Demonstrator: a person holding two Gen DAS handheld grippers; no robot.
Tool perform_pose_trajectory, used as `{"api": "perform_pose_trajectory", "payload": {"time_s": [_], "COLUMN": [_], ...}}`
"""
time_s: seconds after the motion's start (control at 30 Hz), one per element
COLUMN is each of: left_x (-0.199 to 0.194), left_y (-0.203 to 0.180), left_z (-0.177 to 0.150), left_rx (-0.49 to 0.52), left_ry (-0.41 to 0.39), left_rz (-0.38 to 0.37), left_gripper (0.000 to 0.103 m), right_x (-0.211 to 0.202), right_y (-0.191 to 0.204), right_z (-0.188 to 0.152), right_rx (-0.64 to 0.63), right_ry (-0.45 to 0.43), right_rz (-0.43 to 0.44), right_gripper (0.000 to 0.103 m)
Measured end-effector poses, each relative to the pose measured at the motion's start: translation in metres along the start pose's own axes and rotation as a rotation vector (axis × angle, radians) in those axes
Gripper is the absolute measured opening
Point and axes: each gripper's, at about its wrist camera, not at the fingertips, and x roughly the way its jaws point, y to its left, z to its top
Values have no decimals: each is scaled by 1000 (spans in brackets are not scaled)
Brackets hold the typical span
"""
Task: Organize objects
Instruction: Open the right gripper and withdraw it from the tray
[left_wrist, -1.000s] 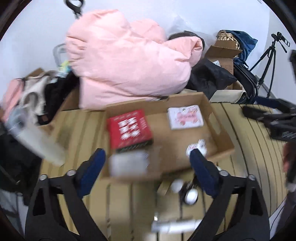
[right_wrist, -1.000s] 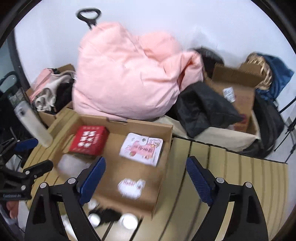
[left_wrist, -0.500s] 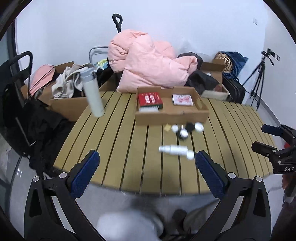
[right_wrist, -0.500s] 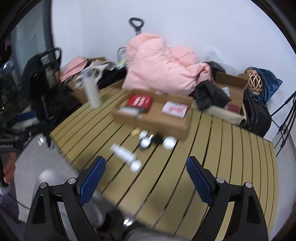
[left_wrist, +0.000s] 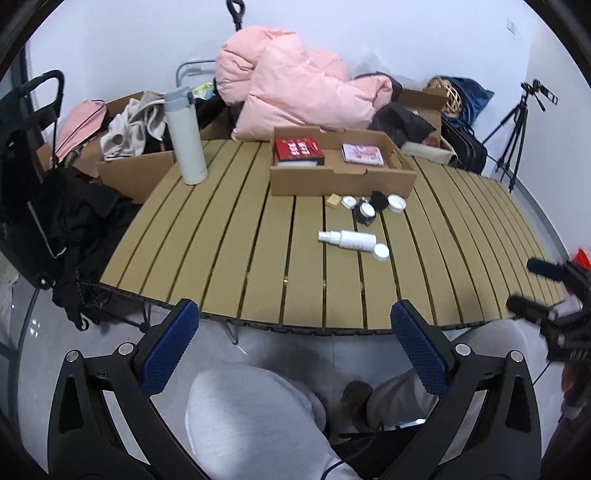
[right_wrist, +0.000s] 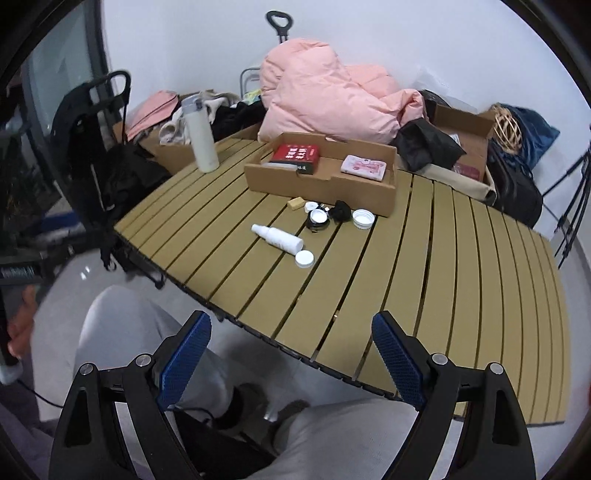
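Much of the box's floor hides behind its near cardboard wall, and a pale strip beside the red box is too low for me to name. The black clump among the small things is soft and shapeless; I cannot tell what it is. My right gripper is cut off at the edge of the left view, seen only as two dark fingers.

My left gripper is spread wide and empty, held off the near edge of the worktop above my grey-trousered knees. My right gripper is likewise spread and holds nothing.

I count one open, shallow cardboard box at the far side of the slatted tan worktop, holding two flat packs: the red box on the left and a pink-and-white one on the right. Just in front of it lie one tan block, one round black jar with a white face, and two white caps with the clump between. Nearer me lies one white plastic spray bottle on its side, a round white lid just beside its base. One tall white flask stands upright at the far left corner. Behind everything a puffy pink quilt is heaped.
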Motion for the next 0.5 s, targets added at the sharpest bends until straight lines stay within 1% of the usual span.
{"api": "perform_pose_trajectory", "payload": {"time_s": [0.1,0.2,0.27,0.33,0.37,0.4,0.43,0.47,0.5], "left_x": [17,37,46,59,67,76,83,96,107], "left_y": [-1,1,-2,-9,-11,-13,-15,-19,-22], "left_z": [-3,-2,2,13,21,31,39,51,59], "left_rx": [-10,-41,-49,-39,-37,-44,-48,-39,-31], "left_ry": [41,80,79,63,56,44,27,5,6], "left_rz": [-24,-74,-90,-97,-97,-97,-109,-140,-150], "left_gripper": [103,103,103,103,103,103,101,101,101], "right_x": [8,17,28,39,48,59,71,85,97], "right_y": [-11,-20,-25,-30,-33,-37,-42,-44,-47], "right_z": [0,1,4,9,14,20,26,32,39], "right_rx": [37,78,96,114,126,137,149,148,148], "right_ry": [3,-6,-3,-5,-2,-3,-1,4,10], "right_rz": [-69,-79,-62,-36,-16,-3,-5,-8,0], "right_gripper": [91,91,91,84,72,64,62,60,57]}}
